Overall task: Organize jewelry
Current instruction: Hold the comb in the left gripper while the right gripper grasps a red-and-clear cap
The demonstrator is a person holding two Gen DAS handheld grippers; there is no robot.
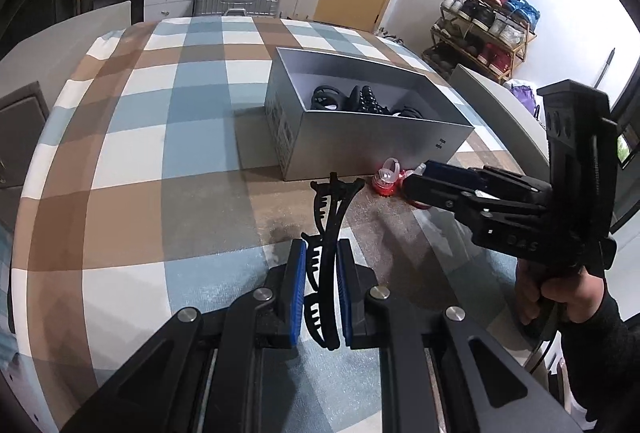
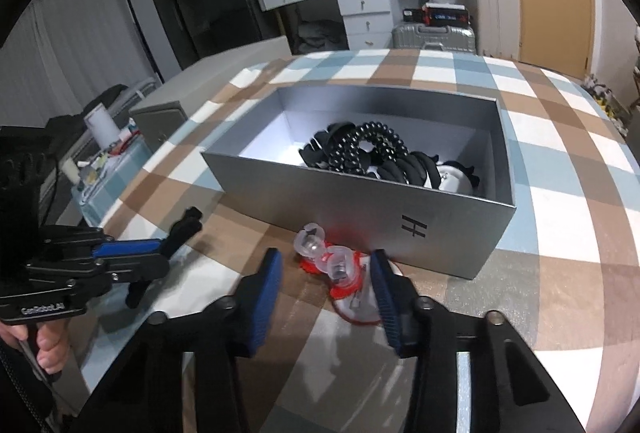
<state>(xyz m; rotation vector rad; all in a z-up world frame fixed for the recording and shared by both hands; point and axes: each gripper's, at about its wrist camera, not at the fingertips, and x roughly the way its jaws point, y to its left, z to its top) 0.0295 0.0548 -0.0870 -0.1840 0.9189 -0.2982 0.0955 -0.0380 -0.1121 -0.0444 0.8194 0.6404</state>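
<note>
Mid-sort: the left gripper (image 1: 322, 285) has its fingers clamped on a black clip (image 1: 328, 233) held above the table (image 1: 132, 153), due for the box (image 2: 340, 201), while the right gripper (image 2: 326, 285), fingers wide and empty, straddles the red-and-clear clips (image 2: 336, 265) lying tight against the box wall, which crowds that grasp.

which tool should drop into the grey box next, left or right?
Left. The left tool is already shut on the black hair clip, facing the grey box. The right tool is open around the red-and-clear clips on the table, nothing gripped.
</note>
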